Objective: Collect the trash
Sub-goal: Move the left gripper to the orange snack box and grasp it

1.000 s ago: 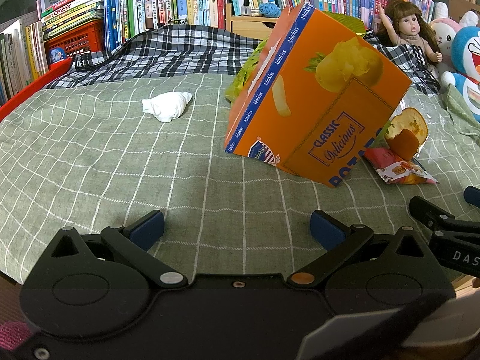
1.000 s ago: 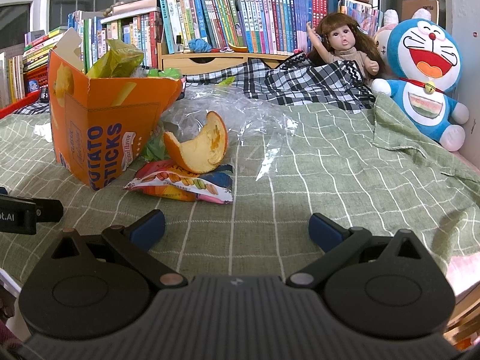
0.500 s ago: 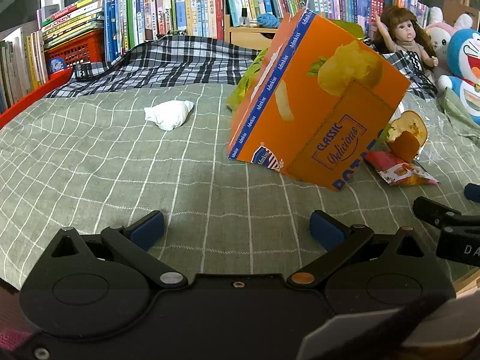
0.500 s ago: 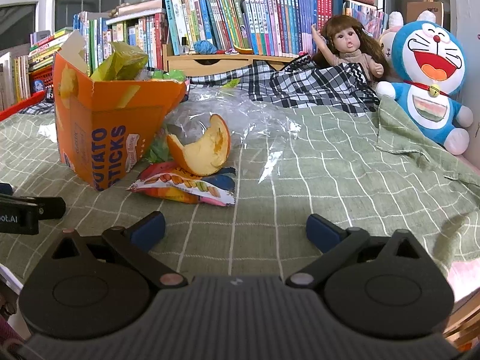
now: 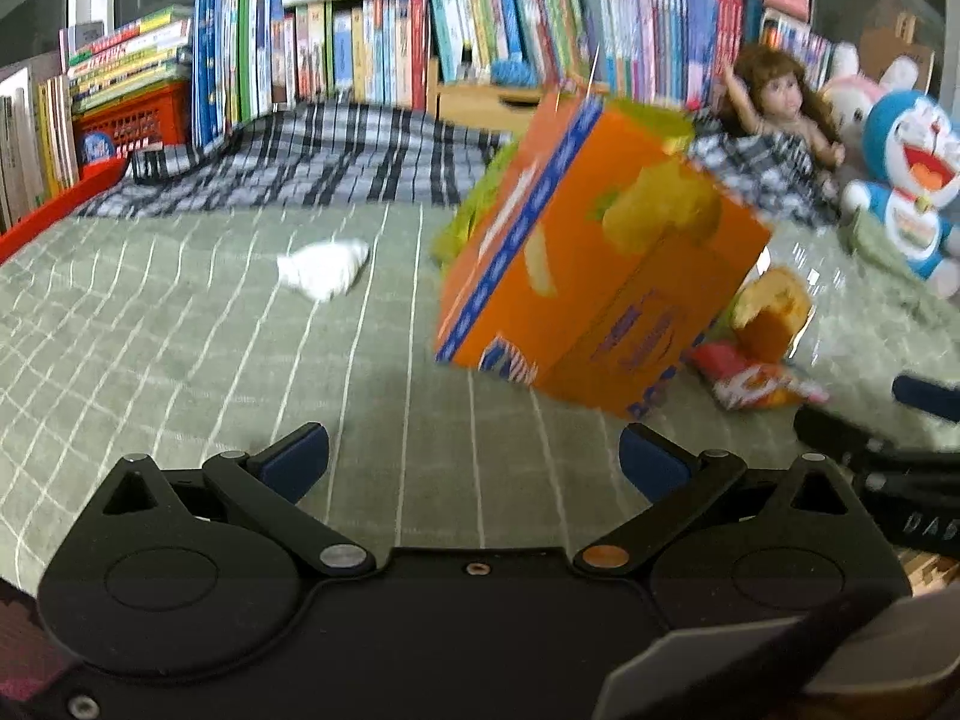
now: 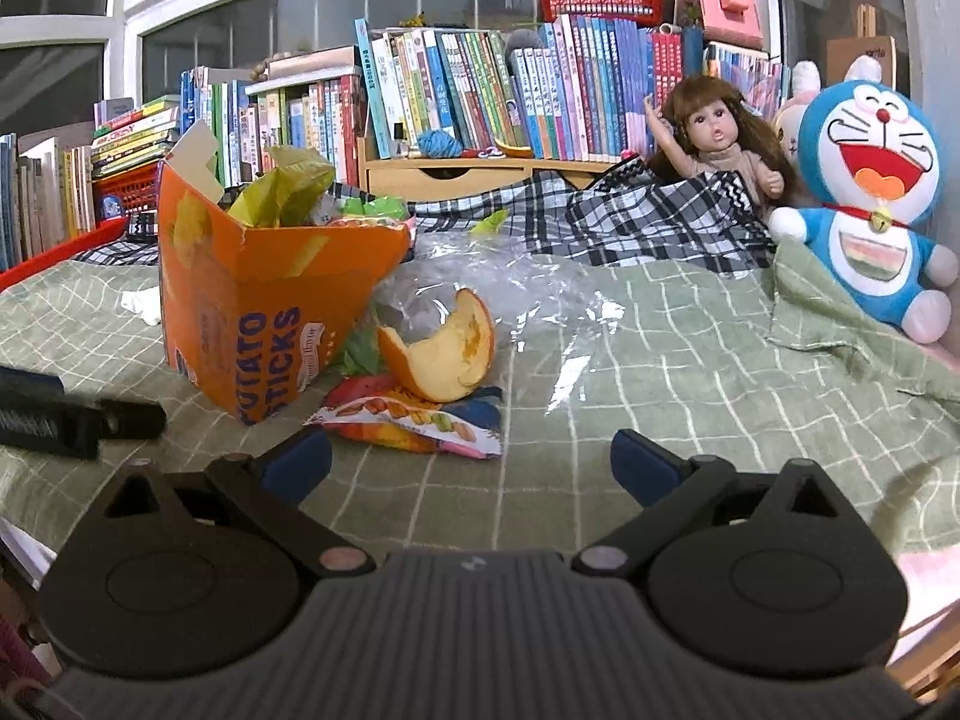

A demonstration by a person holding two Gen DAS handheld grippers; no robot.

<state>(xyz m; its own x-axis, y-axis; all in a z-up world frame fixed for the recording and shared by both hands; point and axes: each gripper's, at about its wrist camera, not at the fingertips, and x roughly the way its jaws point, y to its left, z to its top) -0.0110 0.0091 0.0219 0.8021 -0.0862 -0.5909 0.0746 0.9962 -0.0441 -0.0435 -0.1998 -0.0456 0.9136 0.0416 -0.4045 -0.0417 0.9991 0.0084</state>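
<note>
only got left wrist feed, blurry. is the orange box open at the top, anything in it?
Observer: Yes. The right wrist view shows the orange box open, with crumpled green wrappers sticking out.
Operator: What's behind the peel?
Observer: A clear plastic sheet spread on the green blanket, behind the orange peel.
Operator: Is the right gripper holding anything?
Observer: No. The right gripper is open and empty, just short of the snack wrapper.
</note>
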